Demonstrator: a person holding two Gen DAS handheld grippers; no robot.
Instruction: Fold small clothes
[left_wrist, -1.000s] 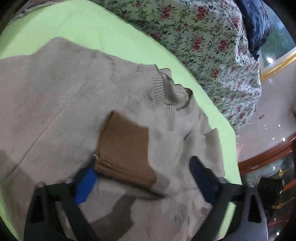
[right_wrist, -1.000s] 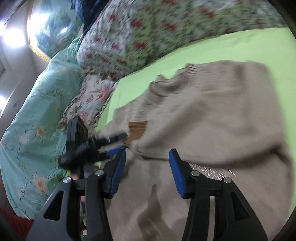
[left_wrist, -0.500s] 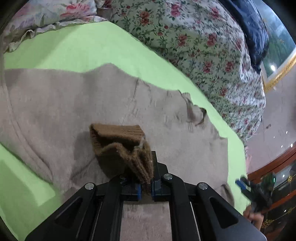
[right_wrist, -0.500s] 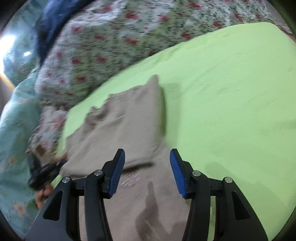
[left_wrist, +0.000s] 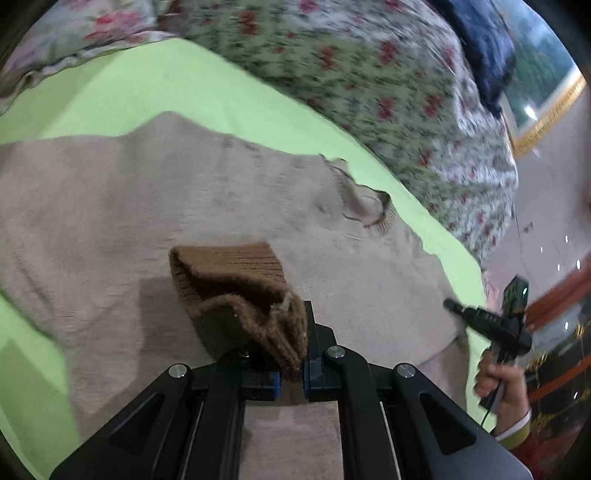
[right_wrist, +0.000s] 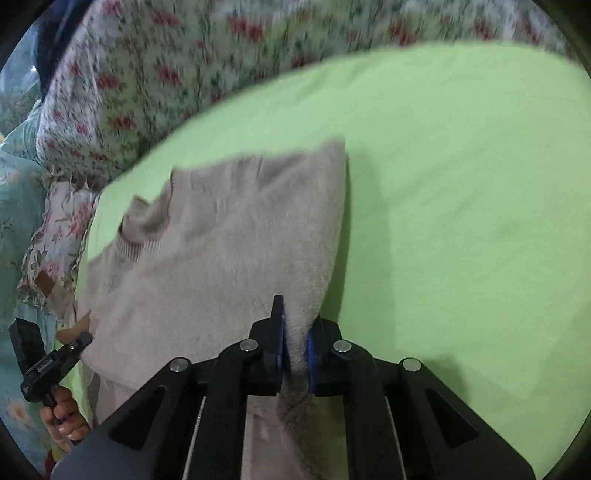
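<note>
Swung across the bed since the earlier frames, the right hand-held gripper was brought from open green sheet onto the right-hand edge of the beige sweater, where its jaws were closing, a ridge of the knit already pinched between the blue pads. Clenched a moment sooner, the left hand-held gripper was seen grasping the brown ribbed cuff, bunched and raised over the sweater's body, at the lower centre of the left wrist view. Across the green bed sheet the sweater was spread flat, its collar toward the floral quilt in the upper right of that view. From the right gripper the garment's long axis was seen running away up the frame and leftward, the gripped side edge lying along it; the bulk of the cloth lay to the left of the jaws, bare sheet to the right. A fold carried leftward over the body was judged the likely coming move, with the right hand nearer that edge and the left occupied by the sleeve.
</note>
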